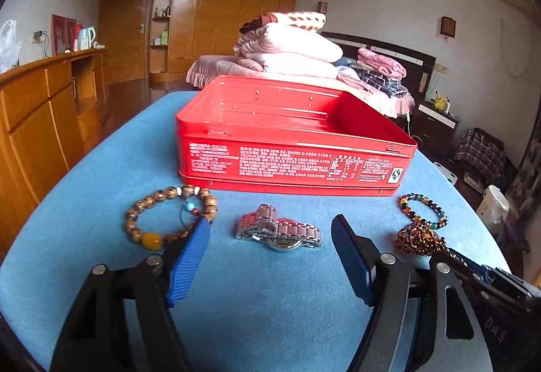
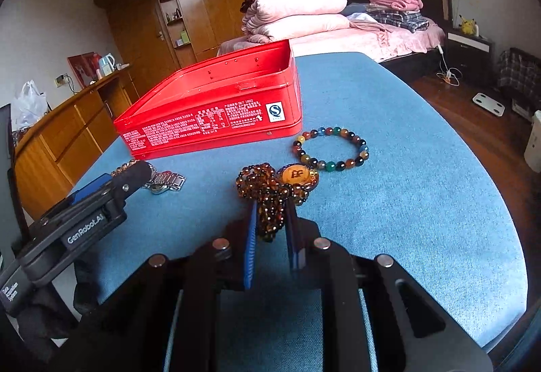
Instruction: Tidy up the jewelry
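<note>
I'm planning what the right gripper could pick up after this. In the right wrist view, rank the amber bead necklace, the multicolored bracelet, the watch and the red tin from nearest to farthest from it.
1. Amber bead necklace: pinched in the right gripper.
2. Multicolored bracelet: just beyond, to the right.
3. Watch: off to the left, behind the left gripper.
4. Red tin: farthest back, left of center.

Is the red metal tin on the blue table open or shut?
Open. The red metal tin has no lid on it, and its bare inner walls show from above in both wrist views. Its floor is hidden, so contents cannot be told.
</note>
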A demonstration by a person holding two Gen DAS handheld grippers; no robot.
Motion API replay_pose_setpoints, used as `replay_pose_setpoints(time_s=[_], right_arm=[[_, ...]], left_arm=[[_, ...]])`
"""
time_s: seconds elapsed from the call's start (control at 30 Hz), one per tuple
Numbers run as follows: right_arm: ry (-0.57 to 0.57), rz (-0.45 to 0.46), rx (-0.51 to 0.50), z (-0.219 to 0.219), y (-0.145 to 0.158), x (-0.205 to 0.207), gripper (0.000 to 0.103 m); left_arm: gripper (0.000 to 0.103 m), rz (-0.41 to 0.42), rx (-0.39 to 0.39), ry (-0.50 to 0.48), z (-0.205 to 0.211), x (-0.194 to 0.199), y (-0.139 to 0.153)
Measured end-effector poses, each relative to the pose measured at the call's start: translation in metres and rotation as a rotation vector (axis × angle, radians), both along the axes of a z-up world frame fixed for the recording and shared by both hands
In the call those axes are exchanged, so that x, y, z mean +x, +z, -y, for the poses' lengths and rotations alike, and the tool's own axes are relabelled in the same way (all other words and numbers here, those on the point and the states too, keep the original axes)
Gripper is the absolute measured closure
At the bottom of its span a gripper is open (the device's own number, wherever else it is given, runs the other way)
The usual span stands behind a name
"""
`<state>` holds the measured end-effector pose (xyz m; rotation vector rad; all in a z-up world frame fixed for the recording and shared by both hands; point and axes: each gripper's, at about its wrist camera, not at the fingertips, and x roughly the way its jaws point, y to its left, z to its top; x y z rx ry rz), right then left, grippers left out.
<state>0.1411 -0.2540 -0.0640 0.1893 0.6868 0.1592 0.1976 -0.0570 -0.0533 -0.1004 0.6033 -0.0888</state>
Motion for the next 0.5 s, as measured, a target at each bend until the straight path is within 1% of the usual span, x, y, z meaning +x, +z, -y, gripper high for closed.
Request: replay_pose_setpoints(time_s=[0.07, 0.1, 0.13, 0.17, 0.2, 0.27, 0.3, 0.33, 0.37, 0.4, 0.43, 0.47, 0.5], right_arm=[[0.005, 0.003, 0.009, 0.001, 0.001, -0.001, 0.088], [0.007, 0.004, 0.013, 0.002, 0.001, -0.001, 0.088], [0.008, 0.005, 0.017, 0.004, 0.001, -0.001, 0.088], [0.009, 0.005, 0.021, 0.005, 0.001, -0.002, 0.088], [0.01, 0.005, 0.025, 0.005, 0.001, -0.002, 0.088], [0.01, 0.007, 0.028, 0.007, 0.002, -0.003, 0.088], [0.009, 0.008, 0.028, 0.007, 0.002, -0.003, 0.088], [0.008, 0.008, 0.028, 0.008, 0.002, -0.004, 0.088], [0.007, 0.008, 0.027, 0.008, 0.002, -0.003, 0.088], [0.007, 0.007, 0.026, 0.008, 0.003, -0.003, 0.088], [0.006, 0.007, 0.024, 0.008, 0.003, -0.003, 0.088], [0.005, 0.007, 0.023, 0.008, 0.003, -0.003, 0.088], [0.004, 0.007, 0.021, 0.008, 0.003, -0.003, 0.088]], left_arm=[[0.038, -0.026, -0.005, 0.0, 0.003, 0.007, -0.001], [0.04, -0.038, -0.011, 0.001, 0.004, 0.01, -0.001], [0.044, -0.046, -0.015, 0.005, 0.005, 0.013, -0.002], [0.051, -0.051, -0.018, 0.006, 0.005, 0.015, -0.002], [0.054, -0.055, -0.021, 0.007, 0.006, 0.017, -0.002], [0.068, -0.059, -0.02, 0.008, 0.007, 0.018, -0.003], [0.071, -0.055, -0.016, 0.011, 0.008, 0.018, -0.003], [0.076, -0.049, -0.017, 0.011, 0.009, 0.017, -0.003], [0.084, -0.042, -0.02, 0.006, 0.009, 0.016, -0.003], [0.088, -0.039, -0.026, -0.003, 0.009, 0.015, -0.003], [0.098, -0.041, -0.034, -0.02, 0.008, 0.015, -0.004], [0.102, -0.043, -0.042, -0.032, 0.008, 0.014, -0.005], [0.103, -0.038, -0.045, -0.037, 0.008, 0.013, -0.005]])
